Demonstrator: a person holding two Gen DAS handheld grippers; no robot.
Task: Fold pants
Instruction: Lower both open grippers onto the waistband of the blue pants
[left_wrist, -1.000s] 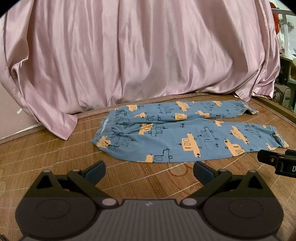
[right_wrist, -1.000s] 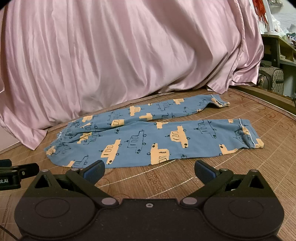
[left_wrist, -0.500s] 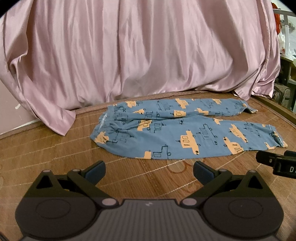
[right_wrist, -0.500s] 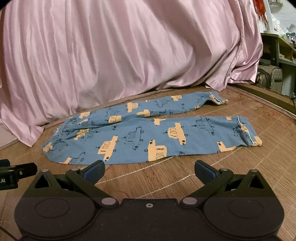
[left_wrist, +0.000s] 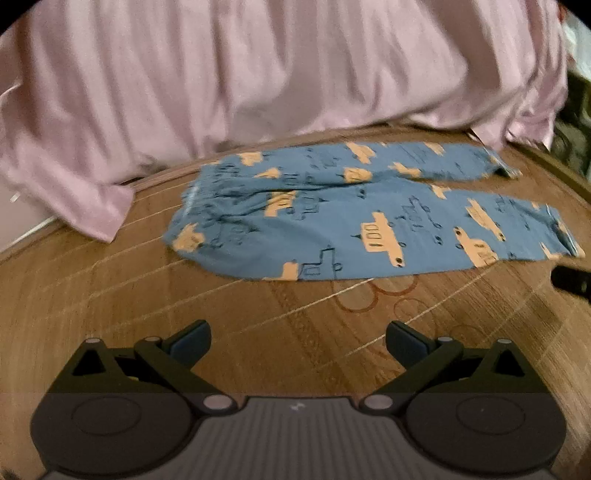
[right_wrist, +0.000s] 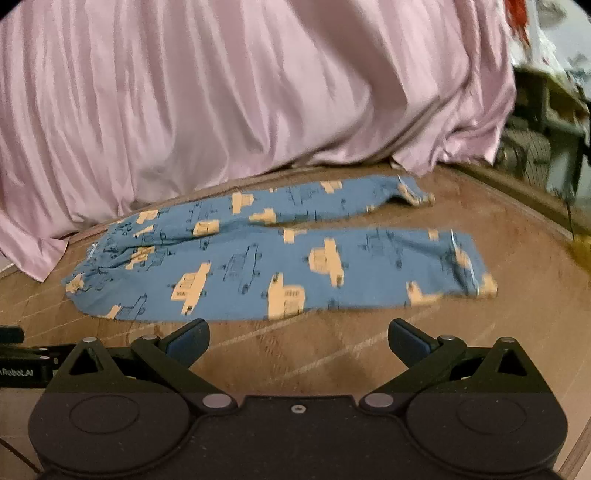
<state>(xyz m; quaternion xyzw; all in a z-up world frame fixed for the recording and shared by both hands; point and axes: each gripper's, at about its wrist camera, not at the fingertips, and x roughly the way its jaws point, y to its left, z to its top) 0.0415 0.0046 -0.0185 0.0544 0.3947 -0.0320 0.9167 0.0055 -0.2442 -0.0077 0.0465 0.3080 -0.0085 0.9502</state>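
my left gripper (left_wrist: 297, 341) spread wide, empty | my right gripper (right_wrist: 297, 341) wide too, empty | mat (left_wrist: 258, 332) under both | pants (right_wrist: 280, 258) lay flat just ahead of my fingertips, untouched, legs rightward | pink sheet (right_wrist: 240, 92) hung beyond

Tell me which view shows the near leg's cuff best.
The right wrist view: the near cuff of the pants lies whole, well inside the frame. In the left wrist view the same cuff sits at the far right edge, squeezed by the fisheye.

Both claws nearer the pants (right_wrist: 280, 258)
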